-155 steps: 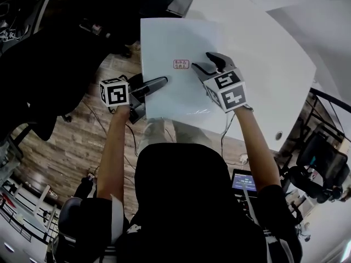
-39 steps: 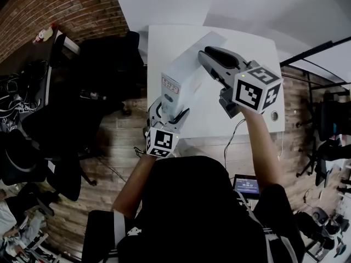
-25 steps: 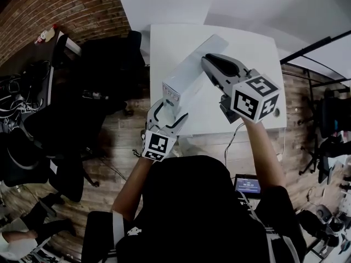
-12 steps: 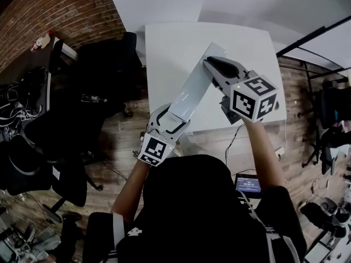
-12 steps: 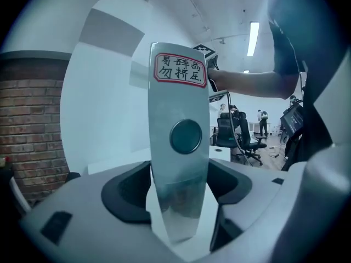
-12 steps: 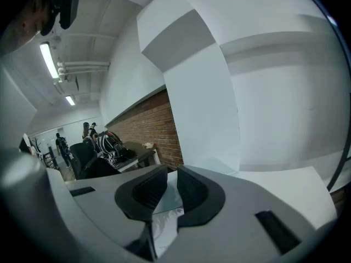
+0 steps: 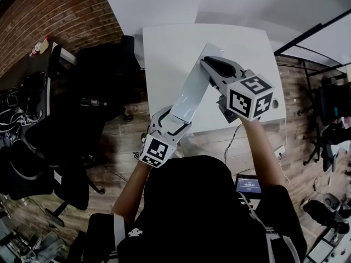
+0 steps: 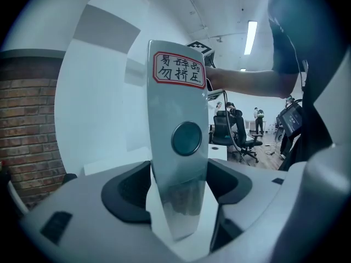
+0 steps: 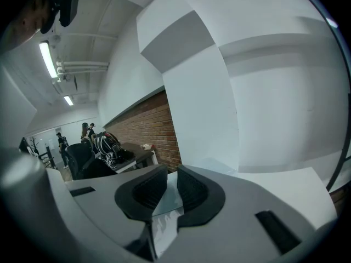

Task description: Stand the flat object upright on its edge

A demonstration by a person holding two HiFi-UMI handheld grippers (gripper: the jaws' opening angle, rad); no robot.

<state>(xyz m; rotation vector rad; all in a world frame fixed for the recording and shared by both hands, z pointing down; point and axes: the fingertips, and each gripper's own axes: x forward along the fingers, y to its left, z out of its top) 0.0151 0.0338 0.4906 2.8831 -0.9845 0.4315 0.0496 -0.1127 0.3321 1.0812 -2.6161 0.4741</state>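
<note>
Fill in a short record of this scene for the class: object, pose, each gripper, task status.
object: flat white panel with a red-bordered label
pose: turned up on its long edge, running diagonally above the white table; contact with the table cannot be told
left gripper: at the panel's near end; jaws have just been closing, panel between them, pads against it
right gripper: at the far end; jaws shut on the panel
task status: panel on edge, not yet released
</note>
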